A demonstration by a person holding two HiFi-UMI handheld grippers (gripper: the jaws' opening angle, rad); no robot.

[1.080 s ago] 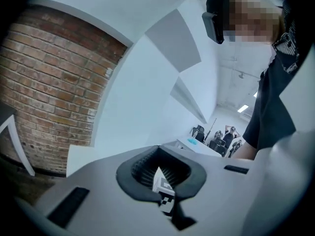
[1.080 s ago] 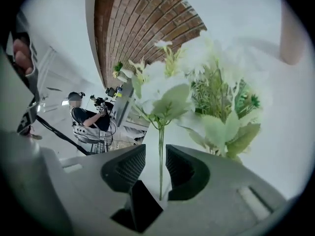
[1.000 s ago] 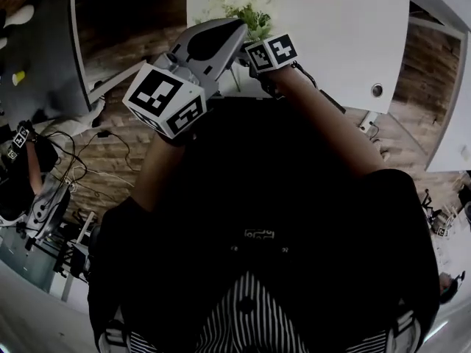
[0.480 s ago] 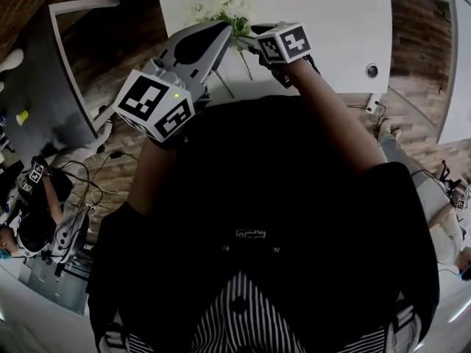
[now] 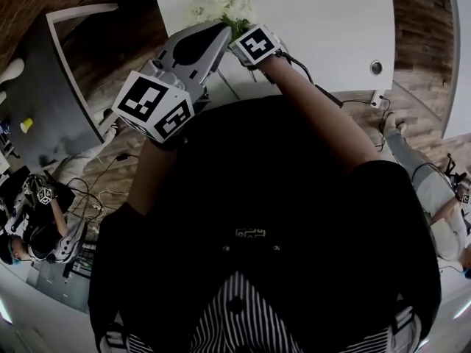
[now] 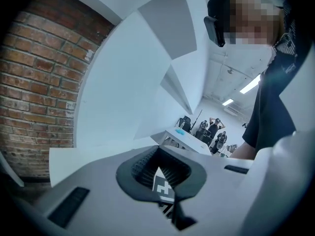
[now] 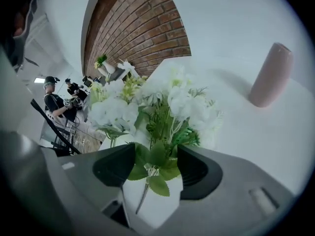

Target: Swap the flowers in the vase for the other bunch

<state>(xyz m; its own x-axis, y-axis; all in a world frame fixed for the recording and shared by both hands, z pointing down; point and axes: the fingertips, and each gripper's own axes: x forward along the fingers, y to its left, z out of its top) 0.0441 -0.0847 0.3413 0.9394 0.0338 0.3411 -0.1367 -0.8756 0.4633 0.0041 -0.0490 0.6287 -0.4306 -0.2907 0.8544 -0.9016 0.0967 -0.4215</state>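
Left of the pink vase (image 7: 270, 75) and well apart from it, the flower bunch (image 7: 152, 107) lies on the white table (image 7: 256, 146), blooms pointing away from the camera, stems toward it. Vase stands upright and looks empty from this angle. No second bunch visible in any view.

Right gripper (image 7: 155, 161): jaws have just been opening and now stand wide. Lower leaves and the thin stem sit between them, but the pads aren't pressing on anything, so nothing is held.

Left gripper (image 6: 158, 154): jaws together at the tips, empty. It hangs just beside the right gripper, on the side away from the vase, touching nothing.

Step, as a guess: right gripper is set around the bunch's base, either for a grab or just clear of it. Can't tell whether this is the bunch going in or the one that came out.

Risks:
- What's between the pads is mostly leaf. Closing there could pinch foliage instead of stem, and the bunch could slip, rotate or shed leaves on the lift.
- Bunch is top-heavy with blooms. A low, loose grip would let it droop.
- In the head view the bunch is on the side of the table away from the vase, near the edge by the person, so a nudge could push it off.
- Vase is tall, narrow and unbraced. A stem catching its rim could tip it.
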